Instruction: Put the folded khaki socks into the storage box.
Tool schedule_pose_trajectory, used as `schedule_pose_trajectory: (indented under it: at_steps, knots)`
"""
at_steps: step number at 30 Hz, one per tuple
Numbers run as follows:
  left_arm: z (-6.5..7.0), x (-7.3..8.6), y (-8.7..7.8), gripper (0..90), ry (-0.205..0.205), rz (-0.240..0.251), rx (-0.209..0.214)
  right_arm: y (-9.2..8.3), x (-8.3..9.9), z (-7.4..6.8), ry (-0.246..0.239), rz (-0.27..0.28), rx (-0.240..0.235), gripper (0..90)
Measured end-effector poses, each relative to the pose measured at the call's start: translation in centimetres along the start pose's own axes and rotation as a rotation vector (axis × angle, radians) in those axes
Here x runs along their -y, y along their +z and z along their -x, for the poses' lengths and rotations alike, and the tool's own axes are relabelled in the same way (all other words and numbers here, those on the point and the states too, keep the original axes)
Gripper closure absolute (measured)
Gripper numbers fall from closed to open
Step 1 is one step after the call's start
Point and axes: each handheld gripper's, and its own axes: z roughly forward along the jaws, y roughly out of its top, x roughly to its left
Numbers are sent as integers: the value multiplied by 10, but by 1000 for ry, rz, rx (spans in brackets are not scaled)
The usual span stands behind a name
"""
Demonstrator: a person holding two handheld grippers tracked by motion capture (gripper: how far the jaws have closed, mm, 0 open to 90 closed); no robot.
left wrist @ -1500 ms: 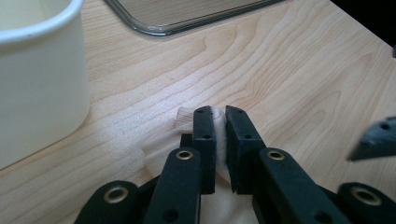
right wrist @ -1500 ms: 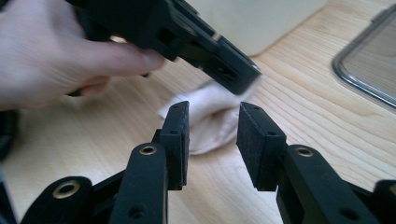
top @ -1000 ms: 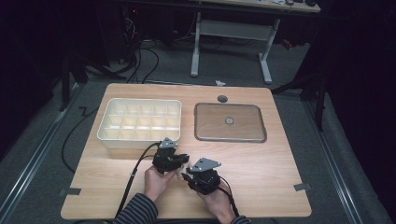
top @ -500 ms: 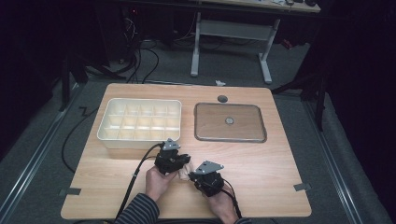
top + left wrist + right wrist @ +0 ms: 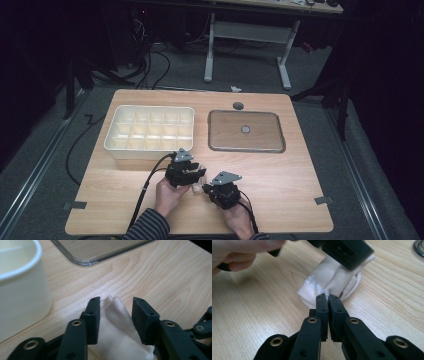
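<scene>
A small beige cloth bag (image 5: 199, 181) with white printing lies on the wooden table near its front edge, between my two grippers. My left gripper (image 5: 116, 308) straddles one end of the bag (image 5: 115, 330). Its jaws have just been opening and stand apart, with the cloth loose between them. My right gripper (image 5: 328, 298) is shut on the near edge of the bag (image 5: 332, 277), pinching a fold of the fabric. In the high view the left gripper (image 5: 194, 175) and right gripper (image 5: 210, 188) meet tip to tip over the bag.
A cream compartment box (image 5: 150, 149) stands at the left of the table, close behind the left gripper. A shallow metal tray (image 5: 246, 149) lies at the right, with a small round piece (image 5: 246, 129) in it. A dark disc (image 5: 238, 105) sits near the far edge.
Both hands have stayed near the table's front edge with barely any shift. The right gripper sits slightly farther right and nearer than a second ago.
</scene>
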Motion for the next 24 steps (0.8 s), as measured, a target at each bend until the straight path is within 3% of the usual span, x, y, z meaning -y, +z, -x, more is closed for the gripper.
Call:
schedule_pose_trajectory:
  at_steps: [5,9,12,16,24]
  knots:
    - [5,4,-17,493,11,8,-65,-1,0,1,10,17,2,869]
    - [6,15,-20,451,-6,-41,-94,-1,0,2,20,18,3,868]
    - [13,24,-15,433,-117,-13,-73,-1,0,2,25,17,8,868]
    - [11,29,-12,420,-76,-36,-74,0,0,3,29,13,13,868]
    - [14,30,-2,422,-67,-44,-98,4,1,7,37,-5,17,868]
